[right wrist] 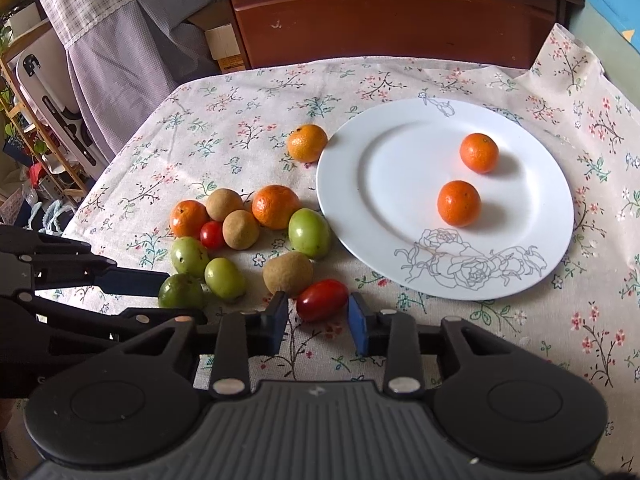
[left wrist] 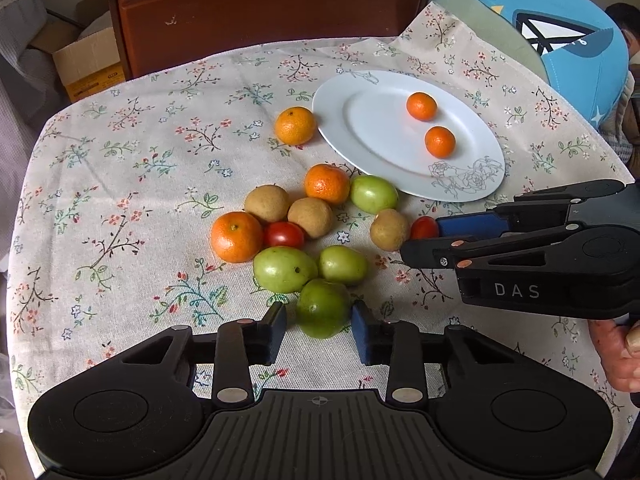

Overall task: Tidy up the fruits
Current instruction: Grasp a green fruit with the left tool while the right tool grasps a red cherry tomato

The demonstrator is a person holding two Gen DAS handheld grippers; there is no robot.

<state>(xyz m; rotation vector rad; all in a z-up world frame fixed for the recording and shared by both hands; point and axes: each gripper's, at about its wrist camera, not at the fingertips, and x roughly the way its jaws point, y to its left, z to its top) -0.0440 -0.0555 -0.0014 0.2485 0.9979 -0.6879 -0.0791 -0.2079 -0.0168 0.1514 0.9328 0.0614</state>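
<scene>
A floral tablecloth (left wrist: 120, 184) covers the table and fills most of both views. Behind it, along the top of both frames, stands a dark wooden cabinet (left wrist: 264, 12).

A white plate (right wrist: 384, 184) with a line-drawn rose on its near rim occupies the centre right of the right wrist view. Two small oranges (right wrist: 459, 203) sit on it, well apart from each other. A third orange (right wrist: 307, 143) lies on the cloth, touching the plate's left rim or just short of it.

Left of the plate lies the loose cluster of fruit: two more oranges (left wrist: 236, 237), three brown round fruits (left wrist: 310, 217), four green fruits and two red tomatoes.

My left gripper (left wrist: 319, 328) sits at the bottom centre of the left wrist view. Its jaws stand narrow around the dark green fruit (left wrist: 322, 308), the nearest item of the cluster. A thin gap shows on each side, so I cannot tell whether the pads (left wrist: 362, 338) press on it.

My right gripper (right wrist: 318, 318) sits at the bottom centre of the right wrist view. Its jaws stand narrow around the oblong red tomatoe (right wrist: 322, 299); contact cannot be confirmed there either.
</scene>
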